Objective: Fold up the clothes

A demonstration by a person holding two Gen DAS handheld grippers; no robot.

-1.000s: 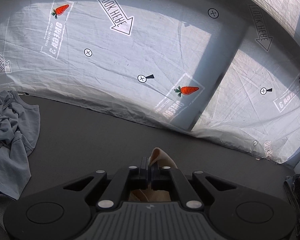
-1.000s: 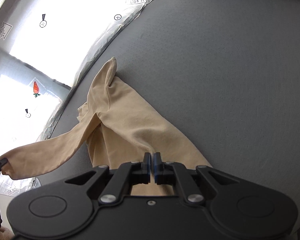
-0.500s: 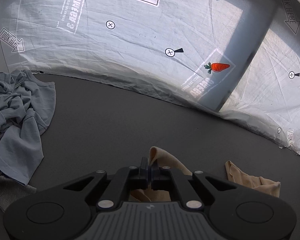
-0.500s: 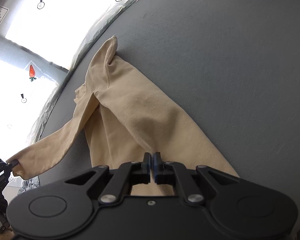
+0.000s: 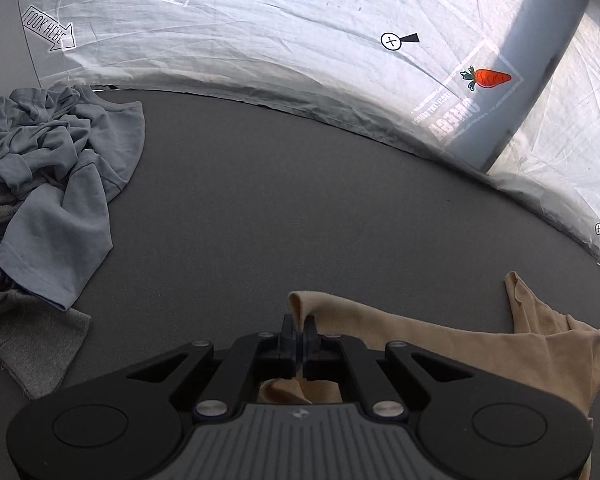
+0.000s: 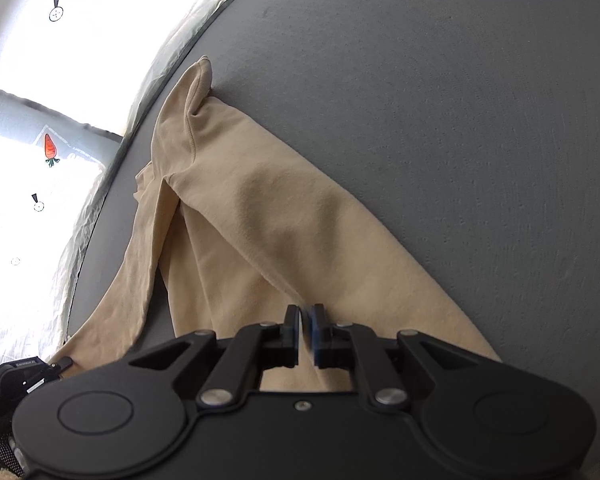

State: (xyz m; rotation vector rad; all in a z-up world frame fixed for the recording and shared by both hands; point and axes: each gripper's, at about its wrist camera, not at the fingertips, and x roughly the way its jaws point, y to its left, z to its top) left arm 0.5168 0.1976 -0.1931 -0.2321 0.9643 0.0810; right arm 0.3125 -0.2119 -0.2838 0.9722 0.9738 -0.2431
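Lying on the dark grey table [image 5: 300,208], the beige garment [image 5: 480,344] is seen at lower right in the left wrist view; a fold of its sleeve is pinched in the closed left gripper [image 5: 299,326]. A crumpled blue-grey shirt [image 5: 56,176] is heaped at the left edge. In the right wrist view, the garment [image 6: 260,220] is spread flat, and the right gripper [image 6: 306,320] is shown with jaws opening, a narrow gap between them above the cloth.
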